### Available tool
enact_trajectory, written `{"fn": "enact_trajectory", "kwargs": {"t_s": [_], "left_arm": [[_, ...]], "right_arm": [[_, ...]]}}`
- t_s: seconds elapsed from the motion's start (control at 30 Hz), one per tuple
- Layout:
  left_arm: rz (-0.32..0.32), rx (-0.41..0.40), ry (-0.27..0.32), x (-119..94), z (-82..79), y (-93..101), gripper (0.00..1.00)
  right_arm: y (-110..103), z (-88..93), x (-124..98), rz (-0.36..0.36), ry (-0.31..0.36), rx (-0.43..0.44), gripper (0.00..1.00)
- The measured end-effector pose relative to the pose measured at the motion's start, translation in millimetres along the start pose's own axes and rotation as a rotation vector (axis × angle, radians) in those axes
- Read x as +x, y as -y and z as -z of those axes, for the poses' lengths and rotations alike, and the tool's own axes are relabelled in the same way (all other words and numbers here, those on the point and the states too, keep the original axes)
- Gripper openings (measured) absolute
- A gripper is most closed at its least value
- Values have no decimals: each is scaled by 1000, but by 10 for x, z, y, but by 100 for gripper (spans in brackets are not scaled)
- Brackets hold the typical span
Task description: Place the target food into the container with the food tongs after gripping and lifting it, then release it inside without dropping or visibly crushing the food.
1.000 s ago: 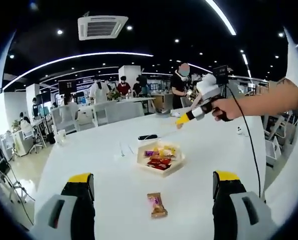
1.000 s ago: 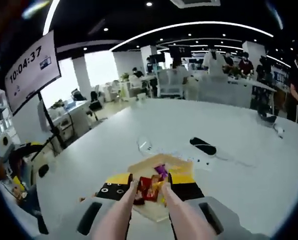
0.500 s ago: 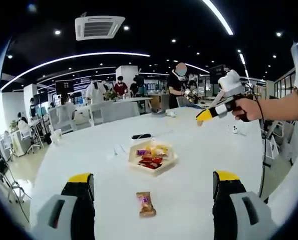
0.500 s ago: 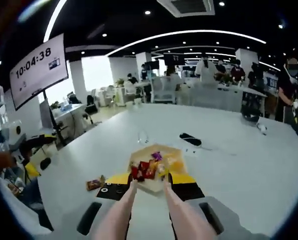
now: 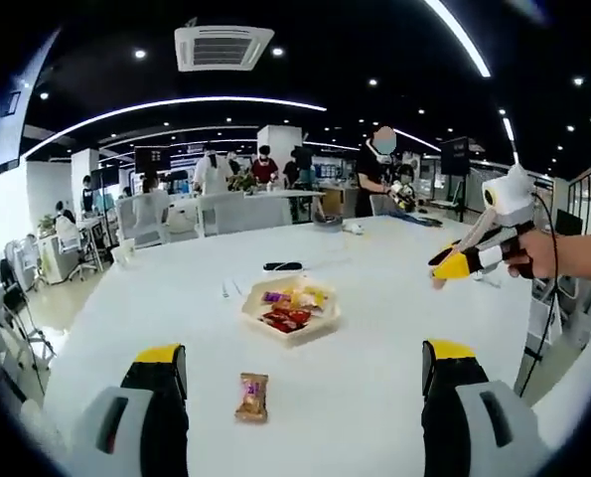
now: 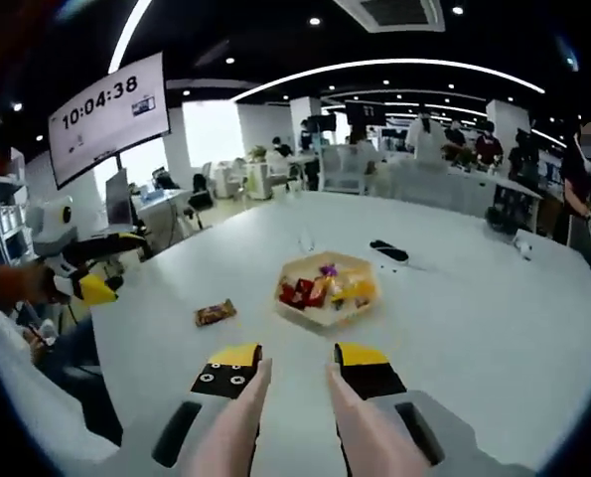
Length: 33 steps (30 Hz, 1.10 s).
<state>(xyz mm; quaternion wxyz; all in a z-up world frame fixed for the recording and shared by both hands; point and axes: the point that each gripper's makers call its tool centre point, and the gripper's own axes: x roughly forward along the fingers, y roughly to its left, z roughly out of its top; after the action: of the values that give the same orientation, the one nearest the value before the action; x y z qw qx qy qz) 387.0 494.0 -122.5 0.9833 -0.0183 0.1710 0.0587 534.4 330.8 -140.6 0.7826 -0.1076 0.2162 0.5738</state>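
A pale hexagonal container (image 5: pixel 315 323) (image 6: pixel 305 313) holds several wrapped snacks in the middle of the white table (image 5: pixel 374 397). One brown wrapped snack (image 5: pixel 252 397) (image 6: pixel 216 313) lies loose on the table beside it. My left gripper (image 5: pixel 305 356) stands wide open over the table, with the loose snack between and just beyond its jaws. My right gripper (image 6: pixel 297 360) is shut on the pink food tongs (image 6: pixel 245 417), whose arms stand apart with nothing between them, well short of the container. A hand holds the right gripper (image 5: pixel 474 256) up at the right of the left gripper view.
A black oblong object (image 5: pixel 282 265) (image 6: pixel 387 250) lies beyond the container. A wall screen (image 6: pixel 111 104) reads 10:04:38. Desks, chairs and several people stand at the far side of the room. The left gripper (image 6: pixel 81 283) shows at the table's left edge.
The right gripper and tongs have drawn back and up from directly over the container, which is now farther off. The left gripper's view has shifted slightly; the loose snack stays put.
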Motion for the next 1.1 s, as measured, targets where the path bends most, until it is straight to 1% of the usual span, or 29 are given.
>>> {"fn": "enact_trajectory", "kwargs": {"t_s": [0.03, 0.1, 0.13, 0.2, 0.27, 0.33, 0.47, 0.57, 0.67, 0.73, 0.83, 0.87, 0.97, 1.07, 1.1], "left_arm": [[-17, -2, -1, -31, -25, 46, 99], [-31, -13, 9, -57, -60, 103, 99], [-33, -12, 9, -60, -63, 116, 99], [-60, 7, -4, -73, -47, 135, 99], [-77, 4, -9, -104, -55, 142, 99], [-87, 4, 0, -131, -77, 140, 99], [-106, 12, -7, -150, -74, 102, 99], [-120, 3, 6, -186, -91, 4, 99], [-118, 2, 5, -187, -86, -71, 99], [-114, 7, 9, -201, -90, -139, 99], [-101, 10, 14, -230, -96, -225, 99], [-88, 15, 10, -246, -95, -257, 99], [-60, 42, 4, -273, -81, -361, 99], [-37, 35, 2, -281, -50, -449, 99], [-24, 36, 5, -289, -43, -469, 99]], "right_arm": [[23, 62, -34, 3, -8, -7, 28], [-27, 101, -67, -41, 11, 40, 28], [-21, 114, -72, -42, 10, 41, 28], [-42, 179, -83, -51, 12, 17, 28], [-53, 222, -84, -61, 7, 16, 28], [-70, 217, -84, -76, 13, 20, 29], [-79, 218, -63, -87, 9, 11, 29], [-91, 178, 9, -94, 5, 13, 29], [-117, 141, 72, -90, -3, 14, 28], [-191, 98, 130, -92, -1, 12, 29], [-288, 75, 240, -84, -14, -20, 29], [-317, 71, 298, -79, -25, -29, 29], [-475, -12, 463, -99, -30, -45, 29], [-581, -105, 627, -101, -39, -56, 29], [-654, -152, 693, -103, -39, -64, 29]]}}
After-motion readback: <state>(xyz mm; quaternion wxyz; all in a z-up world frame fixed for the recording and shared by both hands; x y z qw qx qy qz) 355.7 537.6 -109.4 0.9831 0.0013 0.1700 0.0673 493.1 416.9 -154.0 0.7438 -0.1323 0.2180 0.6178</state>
